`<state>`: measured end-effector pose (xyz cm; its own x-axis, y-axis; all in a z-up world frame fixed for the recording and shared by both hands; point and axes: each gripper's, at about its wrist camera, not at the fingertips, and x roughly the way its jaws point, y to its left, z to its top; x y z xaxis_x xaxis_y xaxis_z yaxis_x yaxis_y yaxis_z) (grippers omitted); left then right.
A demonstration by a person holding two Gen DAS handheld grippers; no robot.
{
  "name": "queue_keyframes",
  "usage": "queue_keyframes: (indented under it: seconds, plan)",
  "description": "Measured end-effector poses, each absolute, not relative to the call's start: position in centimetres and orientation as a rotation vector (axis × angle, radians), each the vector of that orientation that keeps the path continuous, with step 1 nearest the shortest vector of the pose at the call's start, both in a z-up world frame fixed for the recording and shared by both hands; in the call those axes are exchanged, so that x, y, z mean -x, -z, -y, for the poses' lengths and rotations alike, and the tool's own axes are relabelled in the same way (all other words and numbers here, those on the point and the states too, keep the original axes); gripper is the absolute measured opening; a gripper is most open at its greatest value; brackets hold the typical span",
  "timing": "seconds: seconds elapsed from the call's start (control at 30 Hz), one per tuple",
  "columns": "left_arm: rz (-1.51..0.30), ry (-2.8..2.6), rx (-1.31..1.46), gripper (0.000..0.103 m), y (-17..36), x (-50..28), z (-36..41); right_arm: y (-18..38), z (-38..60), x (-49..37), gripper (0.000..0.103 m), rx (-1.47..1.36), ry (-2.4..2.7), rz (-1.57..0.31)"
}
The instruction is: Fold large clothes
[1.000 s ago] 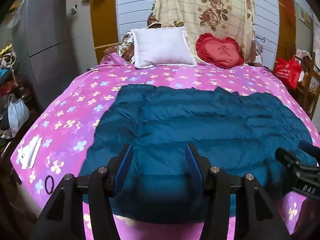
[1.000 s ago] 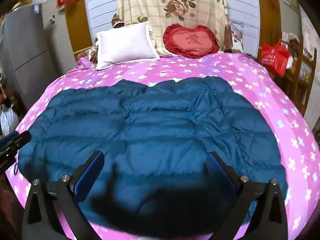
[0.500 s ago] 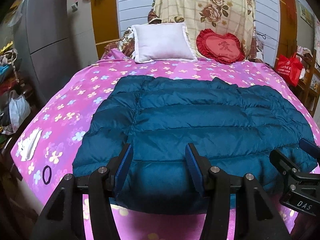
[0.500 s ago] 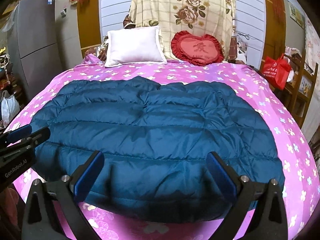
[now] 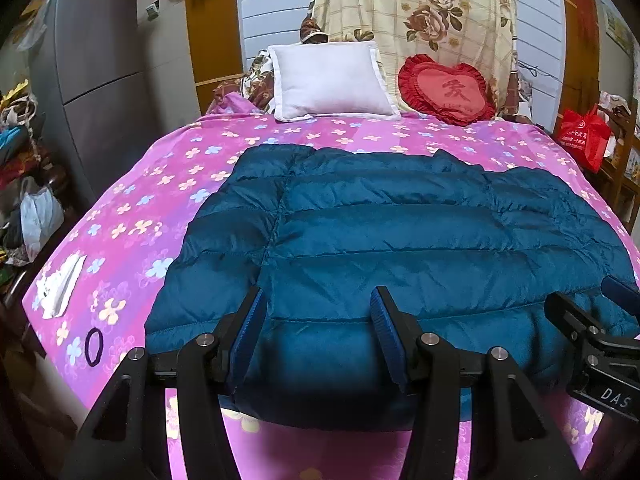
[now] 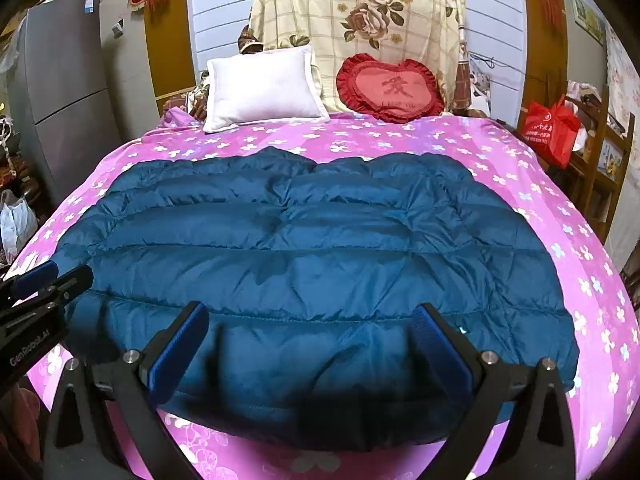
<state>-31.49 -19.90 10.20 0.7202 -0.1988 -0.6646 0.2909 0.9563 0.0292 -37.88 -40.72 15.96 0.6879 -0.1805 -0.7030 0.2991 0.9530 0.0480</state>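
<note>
Both claws hang released, nothing between their jaws: left gripper (image 5: 318,312), right gripper (image 6: 310,326), over the near edge of the teal quilted down jacket (image 5: 400,240), spread flat on the pink flowered bedsheet (image 5: 132,216). White pillow (image 5: 330,78) and red heart-shaped cushion (image 5: 446,90) lie at the far edge; grey refrigerator (image 5: 100,80) stands left.

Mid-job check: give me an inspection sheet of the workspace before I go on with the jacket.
Surface: bed with pink flowered sheet.
Job's things: blue puffer jacket spread flat, not yet folded.
Clutter: black hair tie and a white item near the sheet's left edge.
Grippers: left gripper open above the jacket's near hem; right gripper open wider, also above the hem; neither holds anything.
Cables: nothing seen.
Surroundings: white pillow, red heart cushion, grey fridge, red bag.
</note>
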Motion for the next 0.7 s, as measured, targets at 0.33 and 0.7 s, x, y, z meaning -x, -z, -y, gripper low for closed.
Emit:
queue_keyframes:
  seconds: [0.33,0.7]
  plan:
    - [-0.718,0.270,-0.137,0.032,-10.08,31.27,19.82,-15.55,41.12,37.79,0.103,-0.180,0.266,-0.780]
    - [-0.716,0.274,-0.142,0.032,-9.76,31.24,19.81,-15.57,41.15,37.73,0.103,-0.175,0.268,-0.779]
